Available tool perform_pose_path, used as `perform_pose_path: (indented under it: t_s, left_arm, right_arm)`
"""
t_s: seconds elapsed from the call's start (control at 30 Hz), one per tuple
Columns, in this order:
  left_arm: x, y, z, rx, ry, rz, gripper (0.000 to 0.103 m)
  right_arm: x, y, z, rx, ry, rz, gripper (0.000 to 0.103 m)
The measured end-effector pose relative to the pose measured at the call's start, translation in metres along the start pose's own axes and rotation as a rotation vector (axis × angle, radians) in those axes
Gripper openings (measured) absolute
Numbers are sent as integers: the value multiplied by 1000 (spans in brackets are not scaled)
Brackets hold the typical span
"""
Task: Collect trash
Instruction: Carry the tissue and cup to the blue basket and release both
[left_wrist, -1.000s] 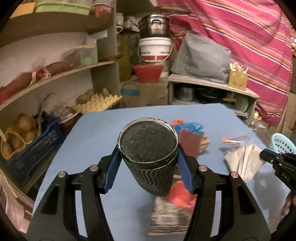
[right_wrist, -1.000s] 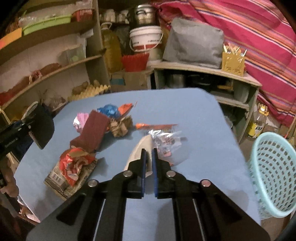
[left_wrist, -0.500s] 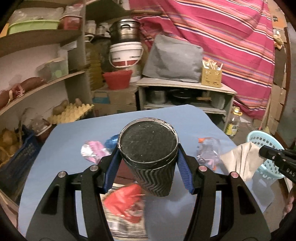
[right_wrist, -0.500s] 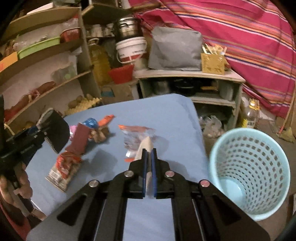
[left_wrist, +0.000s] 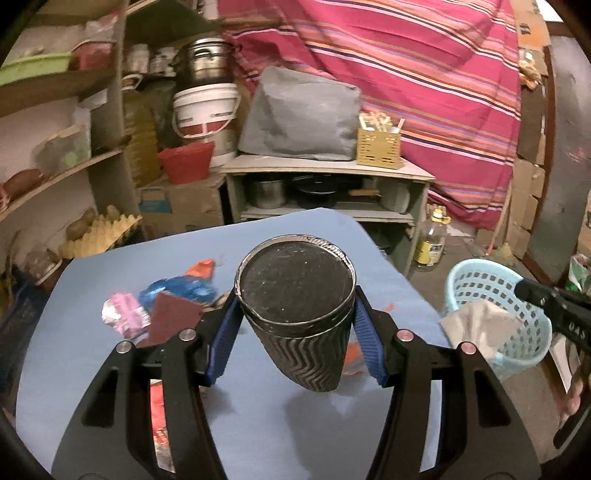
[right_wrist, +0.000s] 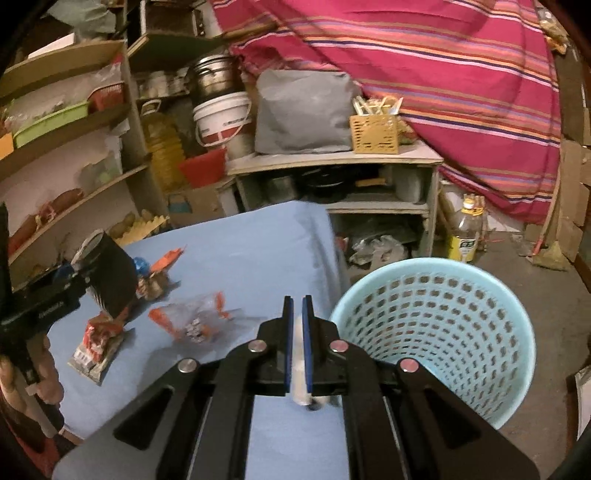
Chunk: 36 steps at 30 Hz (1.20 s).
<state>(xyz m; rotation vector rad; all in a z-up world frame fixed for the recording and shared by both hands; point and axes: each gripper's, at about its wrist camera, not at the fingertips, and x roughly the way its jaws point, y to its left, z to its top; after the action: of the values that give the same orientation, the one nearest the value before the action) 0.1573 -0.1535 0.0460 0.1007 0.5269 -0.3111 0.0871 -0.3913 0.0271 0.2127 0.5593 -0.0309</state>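
Step in hand: carrying trash to bin. Left gripper (left_wrist: 295, 325) clamps black ribbed cup (left_wrist: 299, 314), lifted over blue table (left_wrist: 258, 435). Right gripper (right_wrist: 298, 332) pinches pale napkin (left_wrist: 480, 325) narrow at table edge. Blue basket (right_wrist: 443, 332) on floor at 3 o'clock, mouth open, clear approach. Next: swing over rim, release. Wrappers (right_wrist: 192, 321) remain on table.

On the table (left_wrist: 122, 376): wrappers (left_wrist: 177, 291) clustered at left, a clear plastic bag (right_wrist: 192, 317) nearer the right edge. Off that right edge, on the floor, a laundry-style basket (right_wrist: 443, 325). Behind the table, a low shelf unit (right_wrist: 332, 162) bearing a cutlery holder (right_wrist: 375, 133); right of it, a bottle (right_wrist: 463, 236) on the floor.
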Motion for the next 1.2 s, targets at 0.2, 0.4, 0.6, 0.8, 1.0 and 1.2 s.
perform_pose_path:
  t_s: [0.2,0.4,0.6,0.8,1.0,1.2]
  left_arm:
    - [6,-23,6,20,-5,-37,57]
    - [15,-21,2,34,15,-28,57]
    - [19,-7,2,20,18,3,57]
    - [21,-5,4,10,18,-8,57]
    - [22,-26,11,15,10,-61,57]
    - [30,-79,17,40,13,-174,57]
  right_arm:
    - [5,-30,-3,74,18,-8,6]
    - [4,-31,-10,64,-4,-84,81]
    - [22,-14,-15,3,67,-104,79]
    - [56,-10,-26,-4,192,-85,12]
    - [10,-21,2,-45,7,-158,8]
    - [-17,-74,15,8,-33,-256,8]
